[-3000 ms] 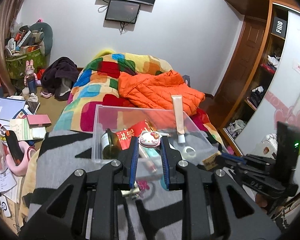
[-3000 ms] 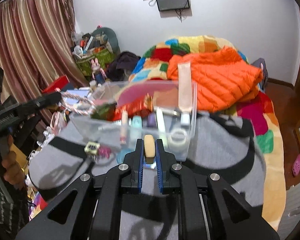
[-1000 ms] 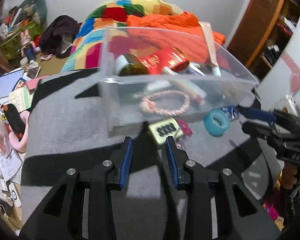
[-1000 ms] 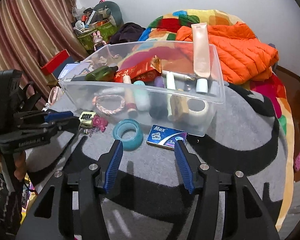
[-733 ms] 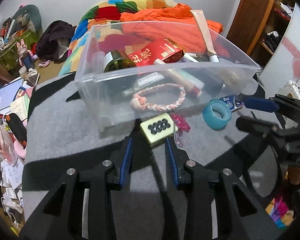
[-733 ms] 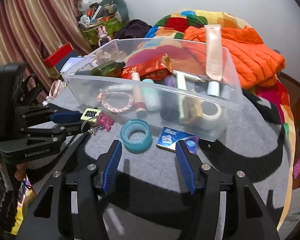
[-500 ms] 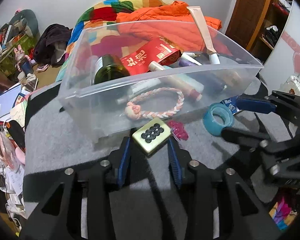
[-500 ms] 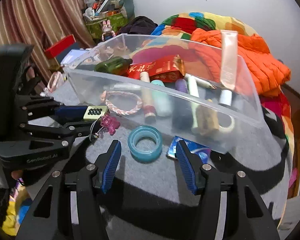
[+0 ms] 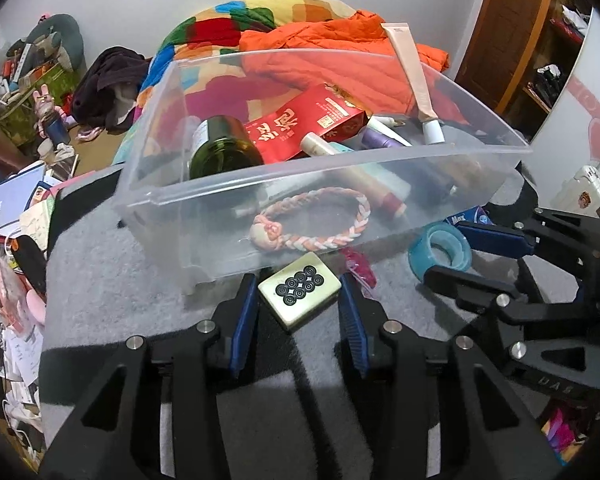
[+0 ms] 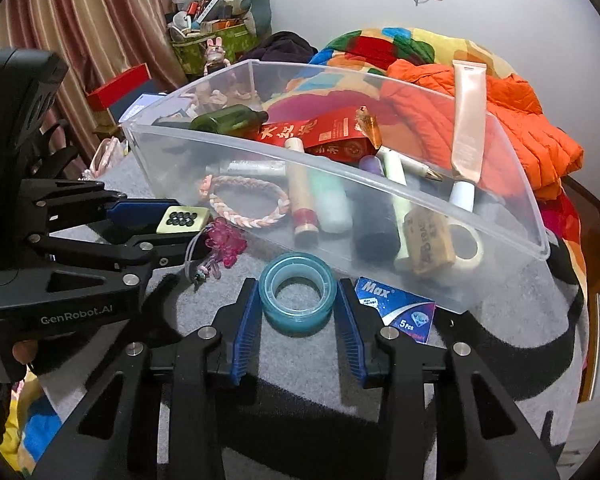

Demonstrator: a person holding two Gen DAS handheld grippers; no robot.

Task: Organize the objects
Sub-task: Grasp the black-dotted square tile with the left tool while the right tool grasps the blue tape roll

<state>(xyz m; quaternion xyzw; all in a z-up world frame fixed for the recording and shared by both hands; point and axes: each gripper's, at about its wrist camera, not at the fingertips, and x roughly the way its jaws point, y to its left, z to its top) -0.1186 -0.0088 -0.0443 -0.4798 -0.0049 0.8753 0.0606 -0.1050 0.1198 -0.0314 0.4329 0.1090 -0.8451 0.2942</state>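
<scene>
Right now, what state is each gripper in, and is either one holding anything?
Left gripper: open, fingers either side of the mahjong tile, not clamped.
Right gripper: open, fingers either side of the blue tape roll, not clamped.

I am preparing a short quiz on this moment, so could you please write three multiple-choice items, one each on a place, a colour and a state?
1. Where does the braided bracelet lie?
A. Inside the clear bin
B. On the grey blanket
C. On the orange jacket

2. What colour is the tape roll?
A. Red
B. Teal
C. Yellow

3. How does the left gripper stand at the mahjong tile?
A. Shut on it
B. Open around it
C. Far from it

Answers: 1 A, it shows through the bin's front wall. 2 B, teal between the right gripper fingers. 3 B, gaps show on both sides.
</scene>
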